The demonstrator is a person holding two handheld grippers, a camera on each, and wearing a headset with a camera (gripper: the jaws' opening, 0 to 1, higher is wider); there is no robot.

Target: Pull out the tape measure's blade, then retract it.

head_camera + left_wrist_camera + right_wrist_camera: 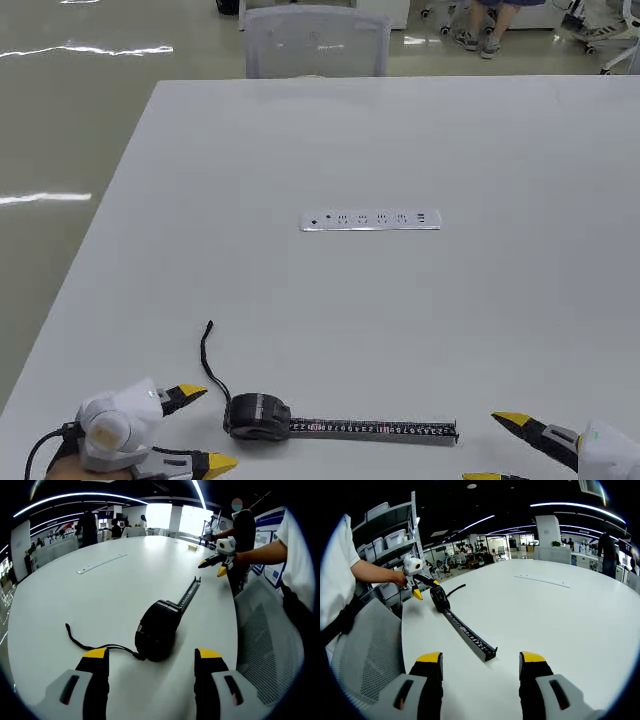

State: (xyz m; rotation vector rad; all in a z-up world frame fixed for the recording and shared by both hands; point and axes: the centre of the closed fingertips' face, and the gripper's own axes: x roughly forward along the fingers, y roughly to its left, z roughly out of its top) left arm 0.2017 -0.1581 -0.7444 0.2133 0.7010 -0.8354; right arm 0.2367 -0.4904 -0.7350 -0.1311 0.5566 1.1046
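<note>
— Where do we have the tape measure (258,416)?

— At the near edge of the bench (400,140). Its black case (157,630) rests on the surface with the blade (375,430) drawn out to the right and lying flat. The black wrist strap (207,355) trails from the case toward the far side.

— And our two hands?

— We hold the left gripper (208,426) low, just left of the case and aimed at it. Its yellow-tipped jaws are spread wide with nothing between them. The right gripper (495,447) sits just past the blade's free end and points back along it, its jaws equally wide and empty. Neither touches the tape.

— What do the gripper views give us beyond the head view?

— From the left gripper view we see the case close ahead, between the jaw tips but apart from them. Far down the blade, a bare forearm (260,555) holds out the other gripper. From the right gripper view we get the end hook (490,655) near the jaws, the printed scale, and a mesh seat back (370,645) below the bench edge.

— And the head view?

— It shows a white power strip (370,221) mid-bench, well apart from the tape, and a grey chair (315,42) at the far edge.
</note>
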